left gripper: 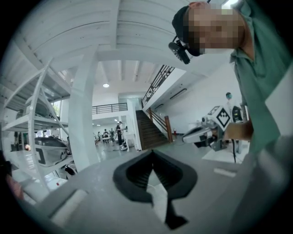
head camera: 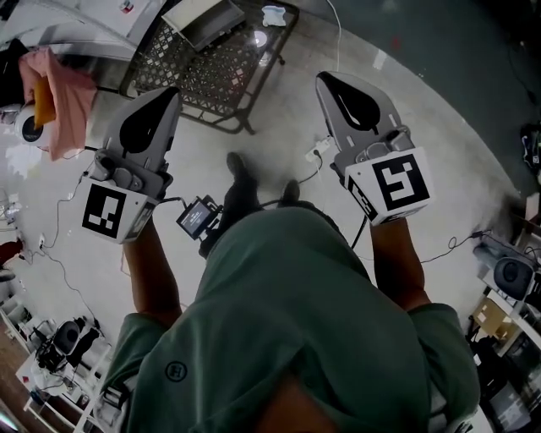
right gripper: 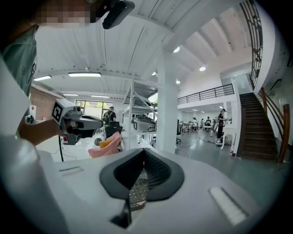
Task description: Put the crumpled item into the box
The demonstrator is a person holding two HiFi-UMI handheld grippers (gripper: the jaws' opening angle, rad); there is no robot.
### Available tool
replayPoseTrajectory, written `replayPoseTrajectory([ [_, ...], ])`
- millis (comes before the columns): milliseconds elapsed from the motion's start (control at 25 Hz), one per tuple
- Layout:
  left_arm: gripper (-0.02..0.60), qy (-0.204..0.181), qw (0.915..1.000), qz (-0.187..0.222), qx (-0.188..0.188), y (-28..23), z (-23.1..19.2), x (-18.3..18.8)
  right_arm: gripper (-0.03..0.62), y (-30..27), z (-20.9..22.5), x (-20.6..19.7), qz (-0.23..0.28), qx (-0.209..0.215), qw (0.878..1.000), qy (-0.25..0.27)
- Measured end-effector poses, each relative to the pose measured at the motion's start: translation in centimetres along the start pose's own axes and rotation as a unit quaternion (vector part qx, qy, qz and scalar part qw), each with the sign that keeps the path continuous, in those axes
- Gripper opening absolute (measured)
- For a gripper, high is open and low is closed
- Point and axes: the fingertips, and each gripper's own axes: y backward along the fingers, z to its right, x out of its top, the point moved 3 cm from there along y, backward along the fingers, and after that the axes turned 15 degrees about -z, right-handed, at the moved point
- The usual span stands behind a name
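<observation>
In the head view I hold both grippers out over the floor, well short of a black mesh table. An open box stands on that table. A small white crumpled thing lies near its far right corner. My left gripper is shut with nothing in it, its black jaws meeting at the tip. My right gripper is also shut and empty. Each gripper view looks across the hall and catches the other gripper: the right gripper and the left gripper.
A pink cloth hangs over something at the left, also seen in the right gripper view. Cables and a small black device lie on the floor by my feet. Shelving stands at the lower left, equipment at the right edge. A white pillar rises ahead.
</observation>
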Motion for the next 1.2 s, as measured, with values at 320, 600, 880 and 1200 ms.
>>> replayPoseTrajectory([
  [320,0.003,0.002,0.9991,0.016,-0.039,-3.3,-10.0,-1.6,0.006,-7.8,0.7,3.7,-0.016,-0.040,0.999,-0.012],
  [600,0.003,-0.005,0.9966,0.031,-0.075,-4.3,-16.2,-2.0,0.006,-12.6,0.5,6.7,-0.018,-0.080,0.996,-0.024],
  [880,0.003,-0.011,0.9935,0.047,-0.103,-4.2,-20.4,-3.4,0.006,-16.1,-0.6,8.9,-0.022,-0.108,0.994,-0.024],
  [1200,0.003,-0.003,0.9941,0.049,-0.097,-4.5,-22.5,-3.9,0.006,-18.7,-0.1,9.7,-0.029,-0.099,0.995,-0.019],
])
